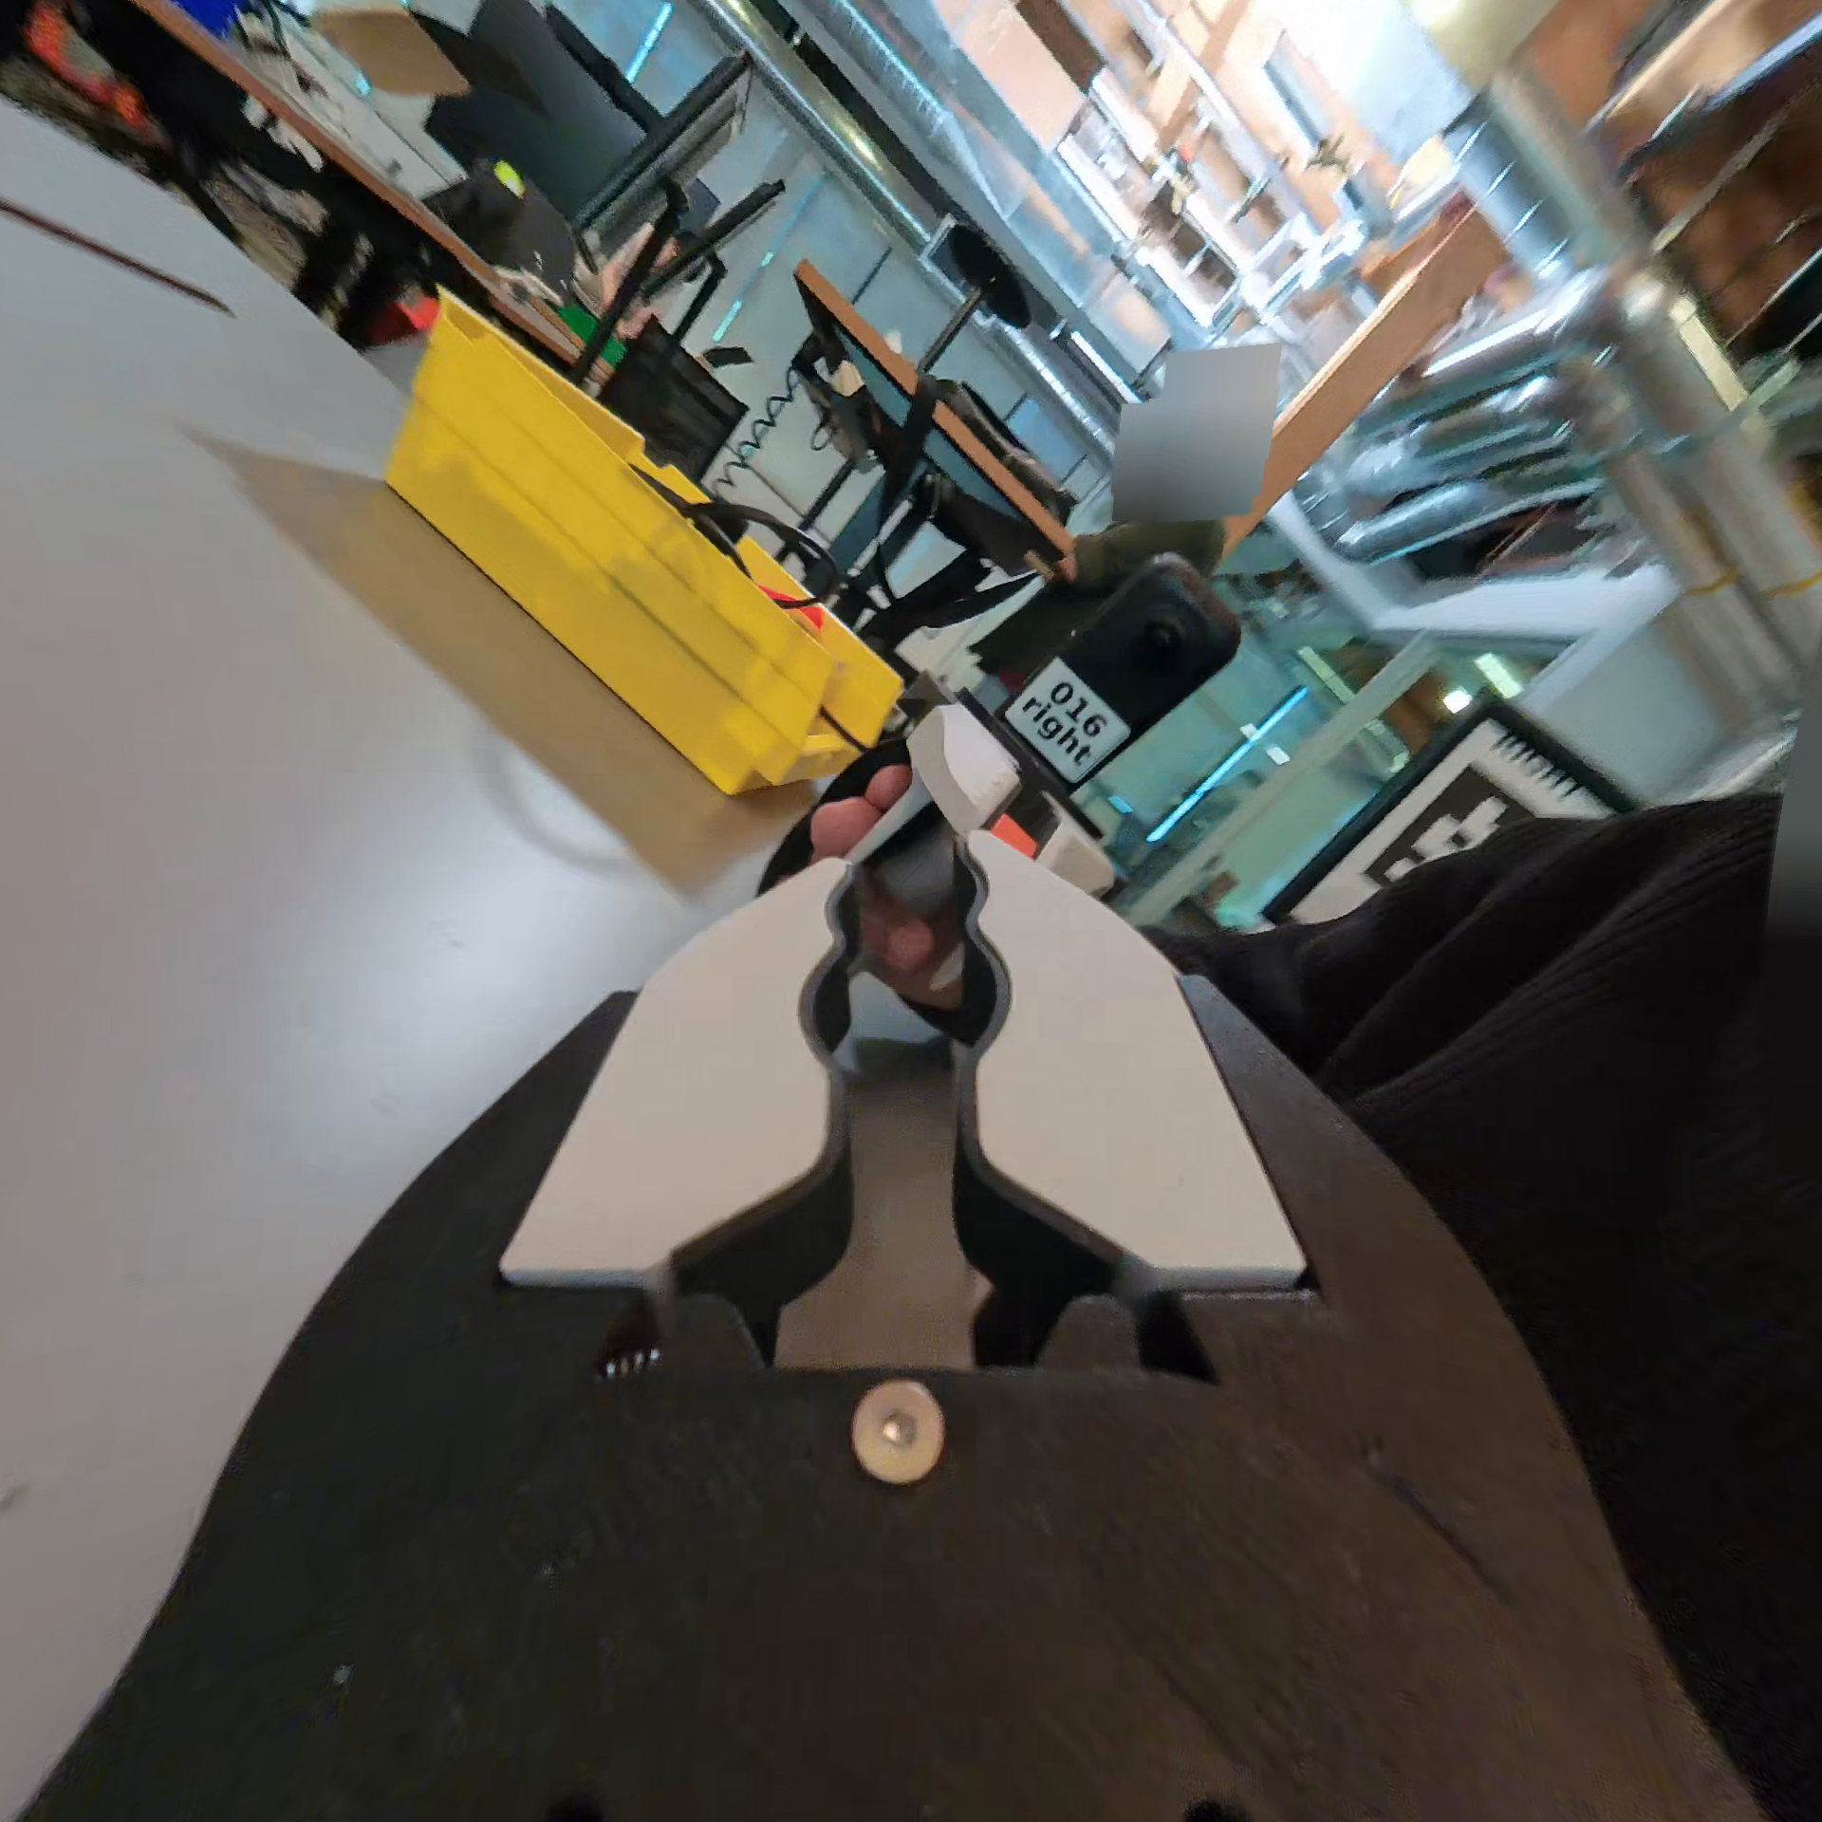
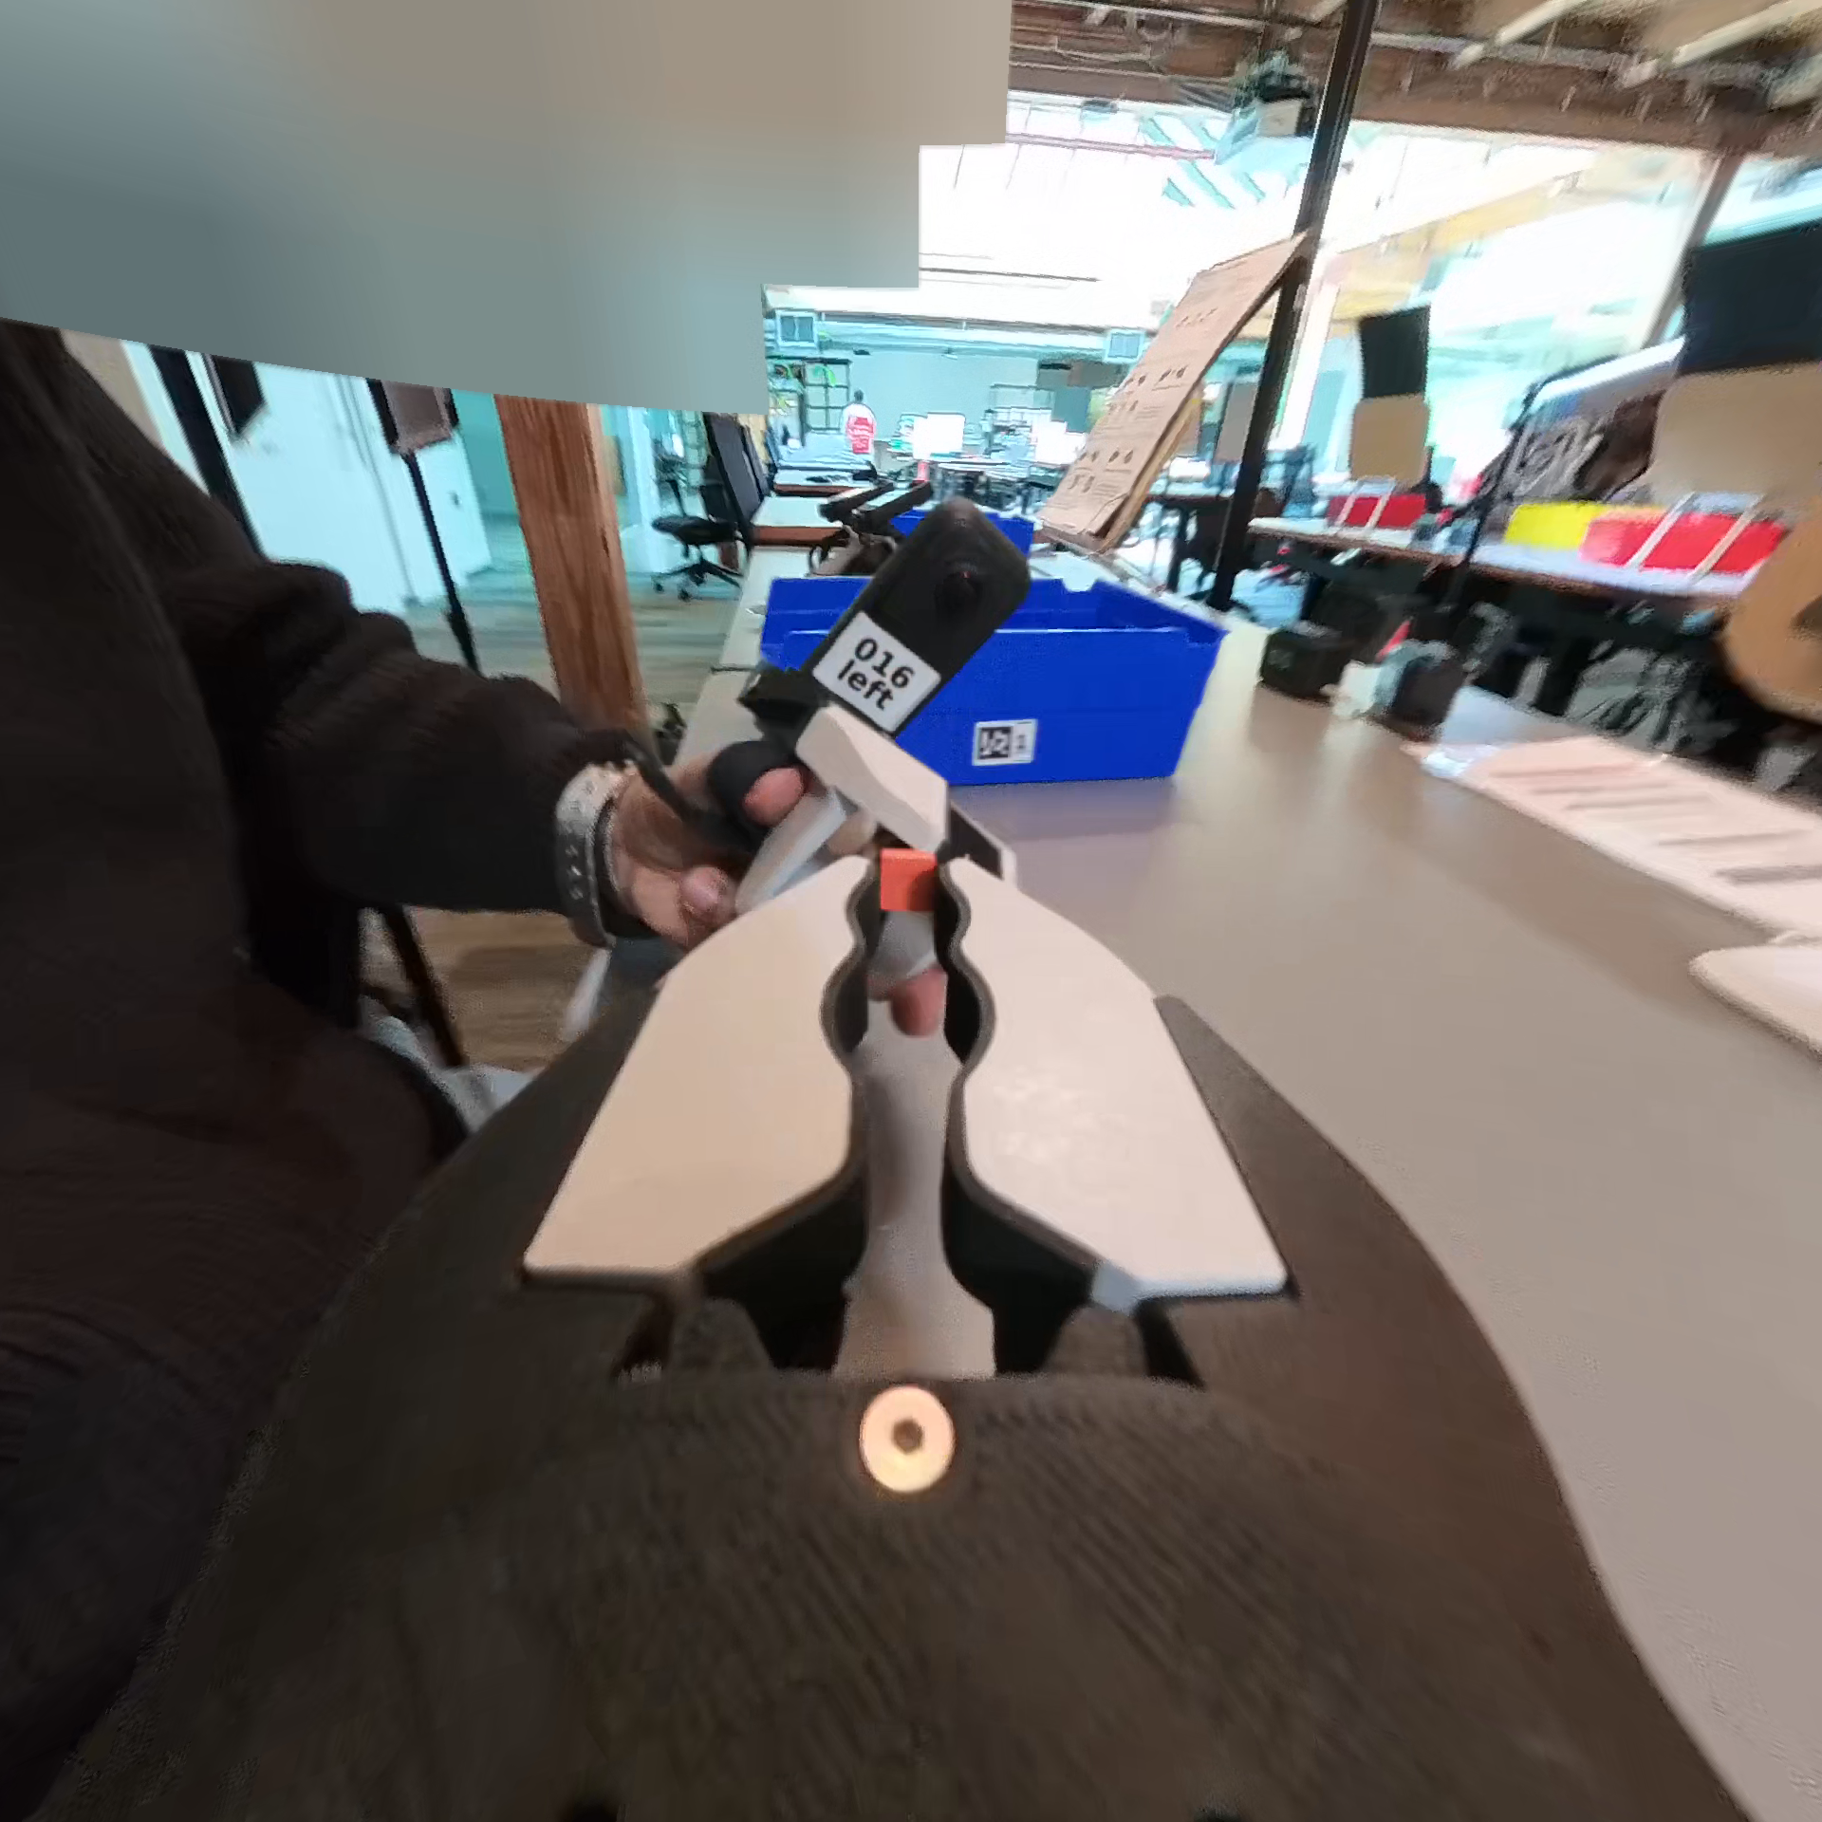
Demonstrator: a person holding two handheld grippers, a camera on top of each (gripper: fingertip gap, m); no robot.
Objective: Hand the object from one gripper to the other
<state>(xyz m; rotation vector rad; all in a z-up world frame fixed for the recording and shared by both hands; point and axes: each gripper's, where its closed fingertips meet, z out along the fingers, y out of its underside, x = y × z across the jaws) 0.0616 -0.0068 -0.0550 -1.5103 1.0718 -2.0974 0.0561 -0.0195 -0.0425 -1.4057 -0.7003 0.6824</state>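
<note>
Right wrist view: my right gripper [image 2: 907, 892] pinches the orange block [image 2: 907, 880] at its tips (exposed for taking); my left gripper [image 1: 909, 873] looks nearly closed, emptiness uncertain.

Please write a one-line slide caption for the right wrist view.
Right gripper meets the hand-held left gripper at a small orange block above a grey table, blue bin behind.

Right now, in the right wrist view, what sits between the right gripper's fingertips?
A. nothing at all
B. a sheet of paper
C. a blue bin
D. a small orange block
D: a small orange block sits in the gap between the fingertips of the right gripper, held up above the grey table.
</note>
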